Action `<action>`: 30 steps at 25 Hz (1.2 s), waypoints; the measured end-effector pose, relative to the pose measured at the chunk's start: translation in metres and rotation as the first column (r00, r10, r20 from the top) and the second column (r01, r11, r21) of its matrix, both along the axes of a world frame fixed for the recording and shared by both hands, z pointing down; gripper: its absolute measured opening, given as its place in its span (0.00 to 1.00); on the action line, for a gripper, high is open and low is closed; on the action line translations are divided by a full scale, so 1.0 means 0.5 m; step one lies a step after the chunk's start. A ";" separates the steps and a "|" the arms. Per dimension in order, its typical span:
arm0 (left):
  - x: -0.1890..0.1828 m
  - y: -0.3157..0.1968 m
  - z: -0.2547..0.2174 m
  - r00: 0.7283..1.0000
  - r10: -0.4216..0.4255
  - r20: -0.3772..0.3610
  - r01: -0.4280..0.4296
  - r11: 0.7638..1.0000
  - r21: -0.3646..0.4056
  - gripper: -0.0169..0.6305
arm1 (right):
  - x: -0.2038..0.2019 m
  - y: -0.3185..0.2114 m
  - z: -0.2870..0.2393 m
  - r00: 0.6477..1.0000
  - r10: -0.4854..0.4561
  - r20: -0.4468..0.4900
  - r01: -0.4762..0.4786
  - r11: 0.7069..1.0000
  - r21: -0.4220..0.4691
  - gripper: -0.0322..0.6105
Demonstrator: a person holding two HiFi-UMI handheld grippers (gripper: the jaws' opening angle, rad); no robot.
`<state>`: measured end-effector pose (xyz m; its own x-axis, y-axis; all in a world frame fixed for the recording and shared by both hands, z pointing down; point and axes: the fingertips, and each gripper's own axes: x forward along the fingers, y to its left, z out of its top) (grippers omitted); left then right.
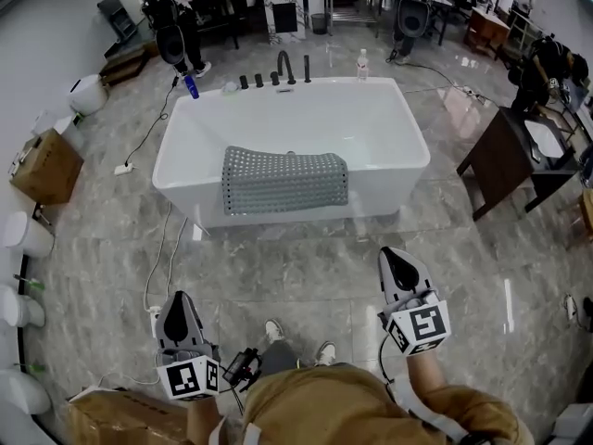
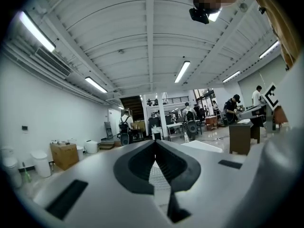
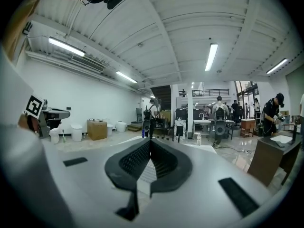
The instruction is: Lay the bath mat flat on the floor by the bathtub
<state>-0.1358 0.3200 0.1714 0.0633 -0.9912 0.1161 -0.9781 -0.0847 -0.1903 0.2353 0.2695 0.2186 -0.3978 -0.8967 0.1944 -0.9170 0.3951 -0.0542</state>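
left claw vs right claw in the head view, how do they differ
The left claw hangs nearer the person, beside the shoes; the right claw is held farther forward, toward the bathtub. The right claw's marker cube is tilted more than the left claw's. Both are shut, empty, clear of the bath mat.

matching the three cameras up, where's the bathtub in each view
Head view: the bathtub fills the upper centre.
Left gripper view: a white sliver of it, just right of centre.
Right gripper view: a white sliver, right of centre.
Shared landmark: the clear bottle on its far rim.
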 end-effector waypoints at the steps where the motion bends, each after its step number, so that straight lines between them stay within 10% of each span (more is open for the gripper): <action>1: -0.008 -0.004 0.005 1.000 -0.008 0.002 0.008 1.000 -0.004 0.03 | -0.004 -0.010 -0.001 1.000 -0.005 -0.002 0.005 1.000 0.006 0.06; 30: -0.274 -0.579 0.228 0.976 0.146 -0.159 -0.162 0.982 -0.098 0.03 | -0.278 -0.462 0.042 0.978 0.106 -0.179 -0.117 0.992 -0.047 0.06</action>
